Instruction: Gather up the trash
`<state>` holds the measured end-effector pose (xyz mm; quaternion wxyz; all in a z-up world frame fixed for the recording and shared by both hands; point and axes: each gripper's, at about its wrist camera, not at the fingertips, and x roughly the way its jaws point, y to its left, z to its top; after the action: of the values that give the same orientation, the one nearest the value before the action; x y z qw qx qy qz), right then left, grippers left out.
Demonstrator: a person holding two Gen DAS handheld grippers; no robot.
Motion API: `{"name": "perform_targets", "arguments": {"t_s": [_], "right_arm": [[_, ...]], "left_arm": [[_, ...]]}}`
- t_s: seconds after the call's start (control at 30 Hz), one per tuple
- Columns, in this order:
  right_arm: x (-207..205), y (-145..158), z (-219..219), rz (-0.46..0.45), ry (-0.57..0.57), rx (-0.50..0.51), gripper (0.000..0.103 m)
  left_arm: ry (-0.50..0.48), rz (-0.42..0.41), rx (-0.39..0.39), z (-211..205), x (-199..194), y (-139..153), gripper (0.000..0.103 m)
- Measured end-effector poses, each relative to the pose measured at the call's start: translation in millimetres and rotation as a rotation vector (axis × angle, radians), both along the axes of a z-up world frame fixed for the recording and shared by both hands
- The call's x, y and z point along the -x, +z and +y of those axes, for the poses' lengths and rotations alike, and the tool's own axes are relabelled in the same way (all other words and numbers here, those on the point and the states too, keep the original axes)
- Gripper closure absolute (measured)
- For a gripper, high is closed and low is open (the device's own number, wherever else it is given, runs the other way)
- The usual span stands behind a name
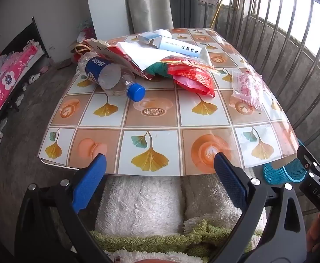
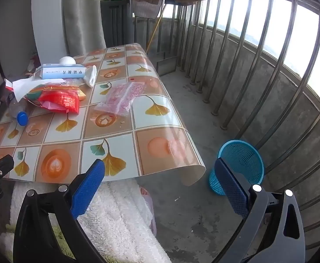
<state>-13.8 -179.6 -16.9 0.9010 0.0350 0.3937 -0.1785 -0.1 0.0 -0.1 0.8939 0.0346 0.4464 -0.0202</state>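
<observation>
Both spread wide and empty: left gripper [image 1: 160,160] nearer the Pepsi bottle [image 1: 109,76], lying ahead-left, cap toward it; right gripper [image 2: 160,171] beside the blue basket [image 2: 243,160].

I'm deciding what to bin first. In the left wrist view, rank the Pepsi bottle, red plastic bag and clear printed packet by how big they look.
1. Pepsi bottle
2. Red plastic bag, about as large; too close to call.
3. Clear printed packet, smallest.

Bottle [image 1: 109,77] left of bag [image 1: 192,76]; basket [image 2: 238,166] beside table [image 2: 116,153].
</observation>
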Motion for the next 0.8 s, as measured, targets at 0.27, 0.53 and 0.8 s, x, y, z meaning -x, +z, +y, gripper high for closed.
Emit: {"name": "perform_targets", "arguments": {"t_s": [0.27, 0.53, 0.8], "right_arm": [[5, 1, -5, 0.002, 0.002, 0.001, 0.006], [-5, 5, 5, 0.001, 0.004, 0.002, 0.006], [-9, 8, 12, -0.009, 0.014, 0.005, 0.006]], "left_arm": [[0.005, -0.001, 0.0, 3, -2, -5, 0.009], [0.029, 0.002, 0.016, 10, -5, 1, 0.009], [0.04, 0.004, 0.018, 13, -6, 1, 0.009]]}}
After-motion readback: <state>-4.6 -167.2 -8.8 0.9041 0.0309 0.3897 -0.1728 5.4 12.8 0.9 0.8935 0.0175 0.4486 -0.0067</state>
